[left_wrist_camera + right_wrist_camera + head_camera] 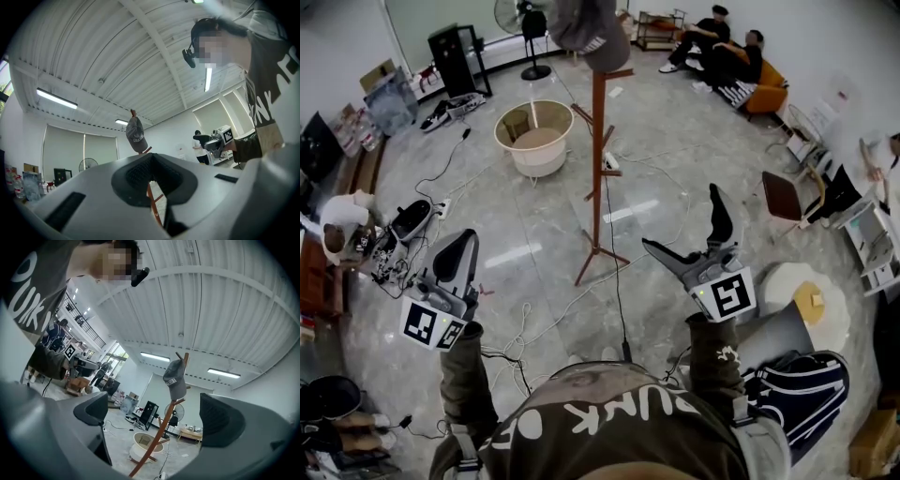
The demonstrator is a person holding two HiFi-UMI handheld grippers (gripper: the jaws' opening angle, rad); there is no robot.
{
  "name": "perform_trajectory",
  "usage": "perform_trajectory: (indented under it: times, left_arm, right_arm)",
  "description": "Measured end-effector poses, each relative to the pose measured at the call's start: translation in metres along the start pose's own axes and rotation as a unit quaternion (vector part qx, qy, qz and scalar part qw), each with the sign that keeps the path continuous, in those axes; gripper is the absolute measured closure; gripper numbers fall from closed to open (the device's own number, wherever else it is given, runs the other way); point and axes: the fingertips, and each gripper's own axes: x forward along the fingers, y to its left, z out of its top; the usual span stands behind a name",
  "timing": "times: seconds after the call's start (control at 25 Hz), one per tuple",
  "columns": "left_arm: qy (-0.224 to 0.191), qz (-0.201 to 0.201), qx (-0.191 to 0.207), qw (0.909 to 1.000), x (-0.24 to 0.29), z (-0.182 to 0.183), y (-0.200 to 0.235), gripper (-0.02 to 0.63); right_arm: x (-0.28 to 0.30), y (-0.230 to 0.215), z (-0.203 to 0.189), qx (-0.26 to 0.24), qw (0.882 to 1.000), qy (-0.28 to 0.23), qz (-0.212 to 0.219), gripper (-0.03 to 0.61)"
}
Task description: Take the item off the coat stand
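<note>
Grey cap (586,33) hanging on the coat stand (598,169), both grippers well apart from it
Head view: one cap on the top peg of one stand, and two grippers; left gripper (453,267) clenched and empty, right gripper (680,220) released. Left gripper view: fingers (140,176) together, one cap (135,136) far beyond them. Right gripper view: fingers (220,420) spread, holding nothing, cap (175,378) framed between them at a distance; a sideways pull could snag the peg and tip the slender stand
</note>
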Motion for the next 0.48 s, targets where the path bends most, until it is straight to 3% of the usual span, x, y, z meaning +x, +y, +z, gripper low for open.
perform_trajectory:
  times: [0.48]
  left_arm:
    - [0.009, 0.007, 0.004, 0.9999, 0.010, -0.002, -0.001, 0.609]
  right_arm:
    - [0.001, -0.012, -0.007, -0.005, 1.000, 0.000, 0.009, -0.015]
